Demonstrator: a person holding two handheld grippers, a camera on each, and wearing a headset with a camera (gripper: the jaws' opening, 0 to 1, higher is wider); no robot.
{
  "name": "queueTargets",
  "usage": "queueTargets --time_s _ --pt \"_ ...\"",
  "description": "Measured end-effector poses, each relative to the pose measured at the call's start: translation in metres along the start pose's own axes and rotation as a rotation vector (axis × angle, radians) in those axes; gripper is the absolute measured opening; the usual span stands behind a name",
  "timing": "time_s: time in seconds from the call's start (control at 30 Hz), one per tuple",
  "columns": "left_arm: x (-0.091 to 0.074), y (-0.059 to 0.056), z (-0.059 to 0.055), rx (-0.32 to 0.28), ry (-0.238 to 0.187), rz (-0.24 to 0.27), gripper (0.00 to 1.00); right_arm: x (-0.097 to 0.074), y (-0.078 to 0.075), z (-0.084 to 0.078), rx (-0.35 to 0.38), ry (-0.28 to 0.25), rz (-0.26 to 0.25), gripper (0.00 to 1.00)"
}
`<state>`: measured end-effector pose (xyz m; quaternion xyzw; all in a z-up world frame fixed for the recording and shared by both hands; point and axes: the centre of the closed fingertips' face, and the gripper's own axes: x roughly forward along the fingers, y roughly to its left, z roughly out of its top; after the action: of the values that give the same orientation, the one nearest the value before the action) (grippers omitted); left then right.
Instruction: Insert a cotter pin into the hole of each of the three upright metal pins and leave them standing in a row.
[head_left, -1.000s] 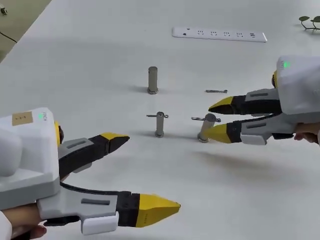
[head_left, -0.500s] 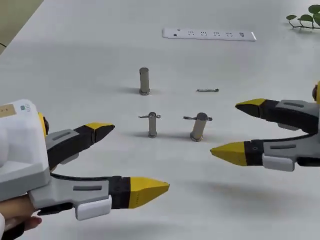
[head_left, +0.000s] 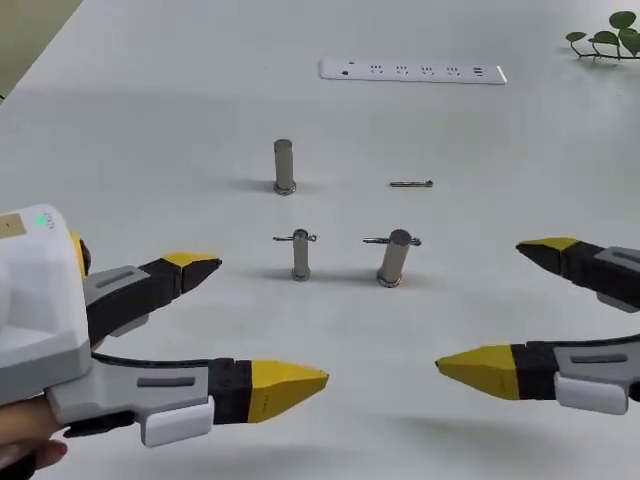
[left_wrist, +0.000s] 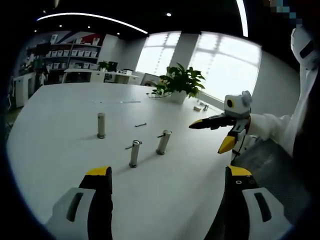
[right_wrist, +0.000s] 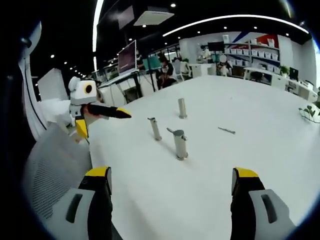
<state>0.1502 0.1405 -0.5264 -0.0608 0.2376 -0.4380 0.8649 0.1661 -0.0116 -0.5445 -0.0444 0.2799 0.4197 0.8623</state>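
1. Three metal pins stand on the white desk. The rear pin is upright and bare, and stands apart from the other two, farther from the person.
2. The middle pin stands upright nearer the person, with a cotter pin crossing through its top.
3. The third pin stands just right of the middle pin, leaning slightly, with a second cotter pin through its top.
4. A loose cotter pin lies flat on the desk, to the right of the rear pin and beyond the third pin, touching neither.
5. The left tool hovers low at the left of the head view. Its jaws are spread wide and hold nothing, and it stays clear of the pins.
6. The right tool hovers at the right. Its jaws are also wide apart and empty, with the yellow tips pointing toward the third pin but apart from it.
7. In the left gripper view, all three pins stand between that tool's own jaws, and the right tool comes in from the right.
8. In the right gripper view, the left tool shows at the left, beside the pins.
9. A power strip lies at the far side of the desk. A plant shows at the top right corner.
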Motion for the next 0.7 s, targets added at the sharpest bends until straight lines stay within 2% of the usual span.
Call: queueTargets --time_s 0.1,0.2,0.27,0.43,0.57,0.6,0.67,0.7 --pt "-0.001 0.003 0.0 -0.001 0.001 0.007 0.93 -0.003 -0.004 -0.001 0.036 -0.014 -0.031 0.98" --pt "-0.002 0.006 0.002 0.0 0.0 0.012 0.93 -0.011 -0.011 0.002 0.086 -0.052 -0.08 0.98" --pt "-0.003 0.009 0.004 -0.001 -0.005 0.015 0.93 -0.015 -0.013 0.002 0.109 -0.071 -0.093 0.98" --pt "-0.002 0.016 0.012 0.014 -0.009 0.02 0.93 -0.02 -0.017 -0.001 0.124 -0.069 -0.116 0.97" --pt "0.002 0.035 0.028 0.055 -0.014 0.076 0.91 -0.023 -0.022 0.003 0.123 -0.093 -0.137 0.96" --pt "0.003 0.043 0.037 0.065 -0.032 0.099 0.91 -0.024 -0.023 0.003 0.118 -0.093 -0.144 0.95" --pt "0.006 0.054 0.051 0.067 -0.061 0.112 0.9 -0.025 -0.025 0.004 0.122 -0.099 -0.148 0.95" --pt "0.006 0.055 0.054 0.066 -0.068 0.114 0.88 -0.025 -0.025 0.004 0.123 -0.099 -0.148 0.95"
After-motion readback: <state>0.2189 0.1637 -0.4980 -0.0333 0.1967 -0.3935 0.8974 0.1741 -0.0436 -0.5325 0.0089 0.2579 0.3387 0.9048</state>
